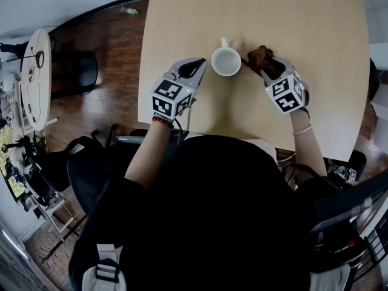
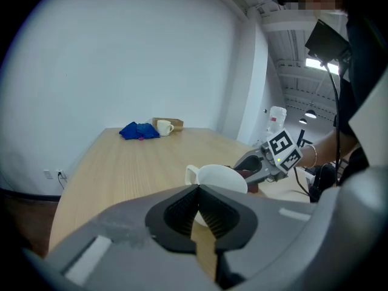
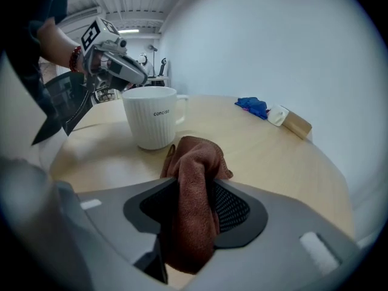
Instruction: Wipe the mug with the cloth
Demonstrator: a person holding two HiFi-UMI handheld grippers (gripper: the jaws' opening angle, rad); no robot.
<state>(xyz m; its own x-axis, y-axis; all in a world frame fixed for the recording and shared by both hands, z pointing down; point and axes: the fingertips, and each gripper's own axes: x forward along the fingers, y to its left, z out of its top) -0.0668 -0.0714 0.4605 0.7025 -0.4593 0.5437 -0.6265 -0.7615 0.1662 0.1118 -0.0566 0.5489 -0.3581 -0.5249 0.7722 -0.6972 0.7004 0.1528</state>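
Pale wooden counter (image 1: 315, 29) bearing, by descending size: left tool (image 1: 197, 65), jaws together and empty, at the mug's 9 o'clock; right tool (image 1: 264, 66), jaws parted around the cloth, at 3 o'clock; upright white mug (image 1: 226, 61), mid-counter; bunched brown cloth (image 1: 259, 53).

the light wooden table (image 1: 273, 5) bears a white mug (image 1: 225, 61), plus a distant blue cloth (image 2: 139, 130) and cup (image 2: 163, 127).
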